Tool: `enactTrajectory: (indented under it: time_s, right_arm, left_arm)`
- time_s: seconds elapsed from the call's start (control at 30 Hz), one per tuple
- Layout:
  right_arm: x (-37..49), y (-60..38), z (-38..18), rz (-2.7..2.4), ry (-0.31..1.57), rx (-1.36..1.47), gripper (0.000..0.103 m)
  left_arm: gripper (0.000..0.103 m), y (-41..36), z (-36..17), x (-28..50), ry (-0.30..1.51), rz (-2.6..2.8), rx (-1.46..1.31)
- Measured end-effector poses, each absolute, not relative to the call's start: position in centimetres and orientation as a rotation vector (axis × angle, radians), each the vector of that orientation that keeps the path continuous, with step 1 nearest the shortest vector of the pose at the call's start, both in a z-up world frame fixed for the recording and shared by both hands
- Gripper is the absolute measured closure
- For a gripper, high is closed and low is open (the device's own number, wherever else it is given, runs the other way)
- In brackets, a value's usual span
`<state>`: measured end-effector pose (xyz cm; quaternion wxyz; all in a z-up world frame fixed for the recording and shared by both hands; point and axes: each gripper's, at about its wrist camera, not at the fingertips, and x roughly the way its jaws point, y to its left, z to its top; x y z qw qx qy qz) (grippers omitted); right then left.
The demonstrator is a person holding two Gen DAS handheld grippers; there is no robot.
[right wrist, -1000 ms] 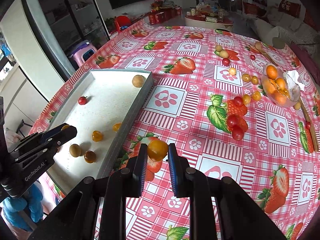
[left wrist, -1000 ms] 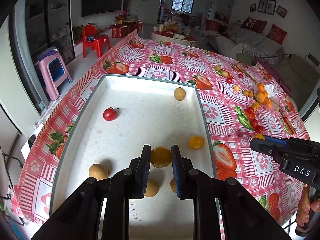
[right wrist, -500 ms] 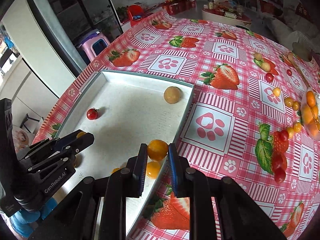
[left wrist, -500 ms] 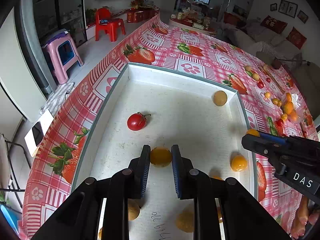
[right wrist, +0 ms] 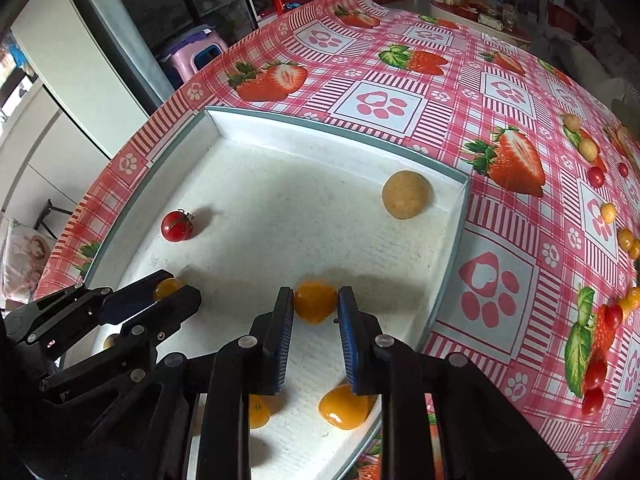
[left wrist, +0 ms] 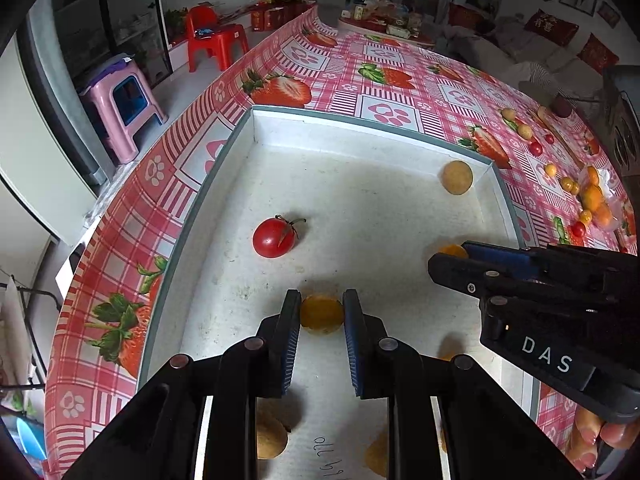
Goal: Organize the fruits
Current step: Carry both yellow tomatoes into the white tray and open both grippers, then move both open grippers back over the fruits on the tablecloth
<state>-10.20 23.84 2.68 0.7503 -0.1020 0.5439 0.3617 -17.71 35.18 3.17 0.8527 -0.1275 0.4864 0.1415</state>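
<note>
Step in hand: both grippers are delivering yellow tomatoes over the white tray (right wrist: 460, 216).

Right gripper (right wrist: 315, 312): jaws are opening around a yellow tomato (right wrist: 315, 301) that is still sitting between the pads; a gap is showing on the right side, so the release is judged under way. It is hanging above the tray's near right part.

Left gripper (left wrist: 321, 316): jaws are pinching a second yellow tomato (left wrist: 322, 314), pads pressing both sides, over the tray's near middle.

Next move, as a judgement: the right jaws are needing to spread fully so the fruit drops clear, then the left should lower and let go without knocking the fruit below.

Count, near to far:
- Tray, near end, right view: two loose yellow tomatoes under the right gripper, one (right wrist: 344, 406) plain; one small brown fruit by the left gripper. More may be hiding under the fingers; cannot tell.
- Tray, middle: one red tomato (left wrist: 274, 237) with stem.
- Tray, far right corner: one tan round fruit (right wrist: 406, 195).
- Tablecloth (right wrist: 384, 100) beyond the tray: scattered red, yellow and tan fruits, too small to count exactly.
- Far right, left view: one clear bag of oranges (left wrist: 596, 200).
</note>
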Motion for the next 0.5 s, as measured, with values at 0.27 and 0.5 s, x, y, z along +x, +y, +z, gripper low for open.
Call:
enactTrajectory:
  time_s: [0.27,0.5]
  right_arm:
    - [-10.1,21.5,5.1,0.802,1.141,-0.13,0.033]
    - [-10.2,18.1,6.8,0.778,1.107,-0.066,0.028]
  left_arm:
    - [0.07,35.2,3.2,-17.7,1.037,0.308,-0.263]
    - [0.017,35.0,4.4,-18.2,0.996,0.331,-0.255]
